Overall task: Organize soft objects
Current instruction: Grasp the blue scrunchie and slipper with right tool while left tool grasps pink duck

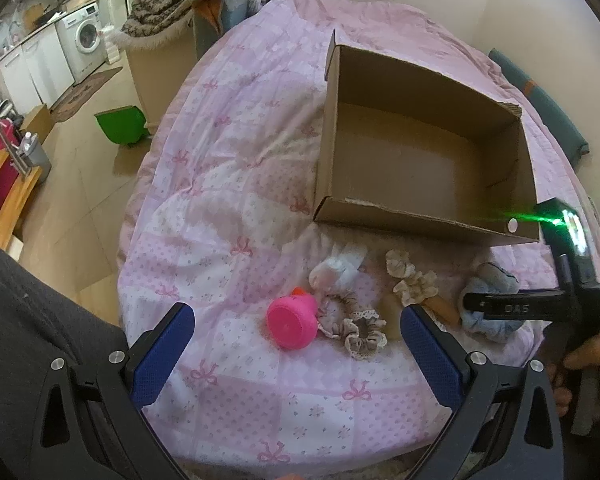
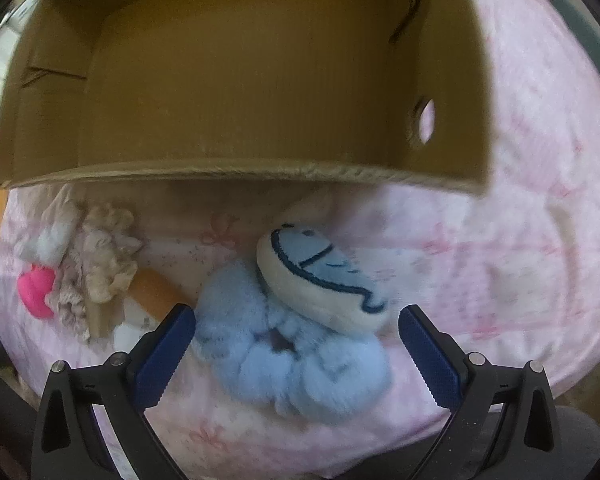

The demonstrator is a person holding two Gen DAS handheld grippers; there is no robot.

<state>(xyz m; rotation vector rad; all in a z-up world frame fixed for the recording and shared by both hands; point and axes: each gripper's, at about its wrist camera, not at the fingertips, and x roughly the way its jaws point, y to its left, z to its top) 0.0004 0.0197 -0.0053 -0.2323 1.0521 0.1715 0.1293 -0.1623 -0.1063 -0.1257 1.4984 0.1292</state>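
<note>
Pink cup [image 1: 290,322] lies on its side on the bed quilt [image 1: 220,184], mouth toward the wide-apart left claw [image 1: 296,336]. Beige scrunchies [image 1: 360,330] wait before the empty cardboard box [image 1: 420,216], probably for packing. Right claw [image 2: 296,344], fingers apart, straddles the blue fluffy scrunchie [image 2: 296,364], its badge tilted right

Only legible text: "DAS", white letters on black finger of right claw [image 1: 496,307].

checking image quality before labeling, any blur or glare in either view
Left wrist view: sharp, but a green light flare streaks off the right gripper across the cardboard box rim. Right wrist view: soft and smeared, the blue scrunchie fuzzy; strong fisheye bending in both.
</note>
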